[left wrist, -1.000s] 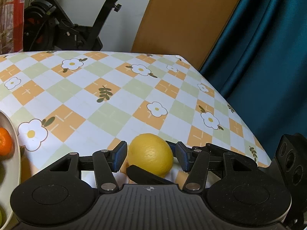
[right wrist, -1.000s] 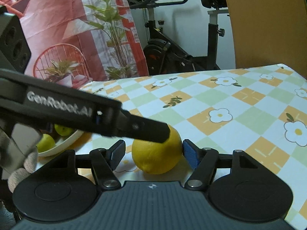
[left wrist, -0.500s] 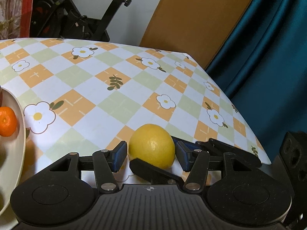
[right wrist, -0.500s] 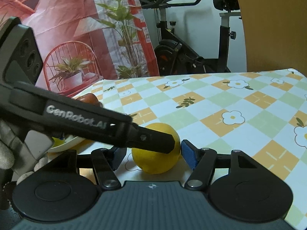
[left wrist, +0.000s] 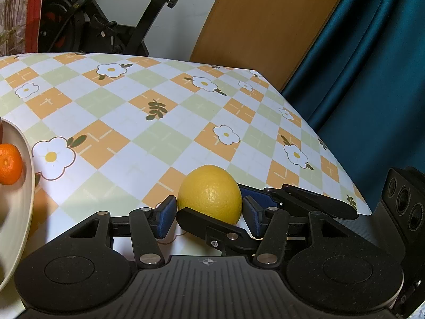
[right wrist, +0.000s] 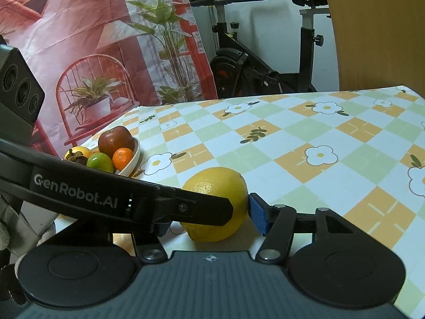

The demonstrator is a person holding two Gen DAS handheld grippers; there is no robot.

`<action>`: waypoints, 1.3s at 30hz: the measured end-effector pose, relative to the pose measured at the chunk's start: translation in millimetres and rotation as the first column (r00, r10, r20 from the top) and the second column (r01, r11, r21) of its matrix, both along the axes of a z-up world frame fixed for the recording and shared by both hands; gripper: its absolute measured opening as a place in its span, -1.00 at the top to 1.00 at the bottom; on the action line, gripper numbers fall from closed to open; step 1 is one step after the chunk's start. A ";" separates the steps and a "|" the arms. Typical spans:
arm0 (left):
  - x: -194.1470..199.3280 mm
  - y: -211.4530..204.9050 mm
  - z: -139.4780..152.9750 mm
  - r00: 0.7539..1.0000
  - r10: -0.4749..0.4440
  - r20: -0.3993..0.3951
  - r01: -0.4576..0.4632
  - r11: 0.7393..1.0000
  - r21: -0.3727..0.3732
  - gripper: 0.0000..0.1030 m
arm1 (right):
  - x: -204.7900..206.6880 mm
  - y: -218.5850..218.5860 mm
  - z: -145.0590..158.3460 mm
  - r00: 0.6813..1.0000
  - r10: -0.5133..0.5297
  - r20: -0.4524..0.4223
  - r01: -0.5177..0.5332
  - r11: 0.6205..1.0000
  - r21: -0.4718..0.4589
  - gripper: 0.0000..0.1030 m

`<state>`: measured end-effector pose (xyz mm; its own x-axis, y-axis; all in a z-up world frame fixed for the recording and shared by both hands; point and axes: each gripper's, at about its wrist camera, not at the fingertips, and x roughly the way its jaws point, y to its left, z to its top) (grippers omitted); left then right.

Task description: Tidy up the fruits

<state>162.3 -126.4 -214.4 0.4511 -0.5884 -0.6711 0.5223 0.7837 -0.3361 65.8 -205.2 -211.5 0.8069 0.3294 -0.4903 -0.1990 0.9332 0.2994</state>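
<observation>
Nearest to both cameras, a yellow lemon (left wrist: 209, 194) rests on the worktop (left wrist: 159, 138), which is covered in a checked cloth with flower print. The left gripper (left wrist: 209, 214) has its blue-padded fingers (left wrist: 166, 216) set on either side of the lemon, a narrow gap visible at each pad, so not clamped. The right gripper (right wrist: 209, 216) straddles the same lemon (right wrist: 216, 202) from the other direction; its right pad touches or nearly touches the peel, its left pad is hidden behind the left gripper's finger, and a firm grip cannot be confirmed. Further left stands a white bowl (right wrist: 134, 155), well apart from the lemon, holding an apple (right wrist: 115, 141), a tangerine (right wrist: 122, 158) and a green fruit (right wrist: 100, 161). Beyond the worktop stands an exercise bike (right wrist: 252, 61).
</observation>
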 end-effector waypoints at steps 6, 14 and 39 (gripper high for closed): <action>-0.6 -0.7 0.0 1.000 0.005 0.001 -0.005 1.000 -0.003 -0.11 | -0.6 1.1 0.4 1.000 0.000 0.001 0.000 1.000 -0.001 -0.19; -4.7 14.0 11.1 1.000 0.025 0.004 -0.025 1.000 -0.009 -0.10 | -4.8 9.0 5.1 1.000 -0.004 0.020 0.004 1.000 0.000 -0.18; 4.1 105.5 23.7 0.986 0.157 -0.056 -0.162 0.982 -0.097 -0.03 | 17.4 87.0 32.9 0.985 0.169 0.028 -0.167 0.984 -0.057 0.11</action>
